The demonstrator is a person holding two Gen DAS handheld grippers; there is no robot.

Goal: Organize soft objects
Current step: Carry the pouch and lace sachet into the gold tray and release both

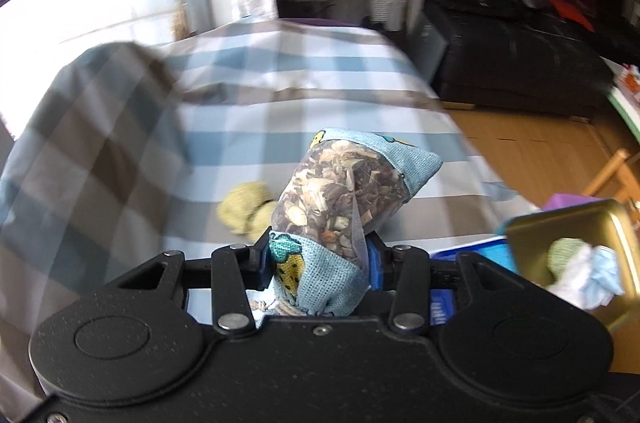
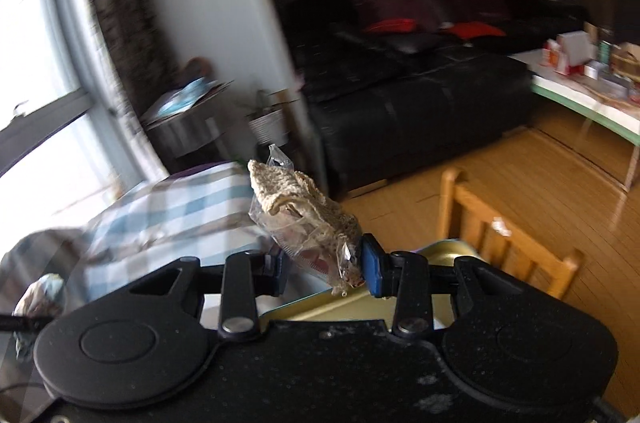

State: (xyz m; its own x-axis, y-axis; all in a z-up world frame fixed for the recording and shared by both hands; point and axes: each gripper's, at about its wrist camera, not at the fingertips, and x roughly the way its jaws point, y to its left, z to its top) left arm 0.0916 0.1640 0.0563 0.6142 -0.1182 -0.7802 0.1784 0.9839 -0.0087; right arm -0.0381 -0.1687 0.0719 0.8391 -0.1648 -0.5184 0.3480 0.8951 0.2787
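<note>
Two grips: left hand-held gripper clamps a potpourri sachet left of the gold tin; right hand-held gripper clamps a crochet packet.

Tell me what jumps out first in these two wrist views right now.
The left gripper pinches a blue sachet of dried petals above the checked bedspread. The right gripper clamps a clear packet holding beige crochet. At the left view's right edge, a gold tin already holds soft bits, and a yellow-green knit piece lies on the bed.
</note>
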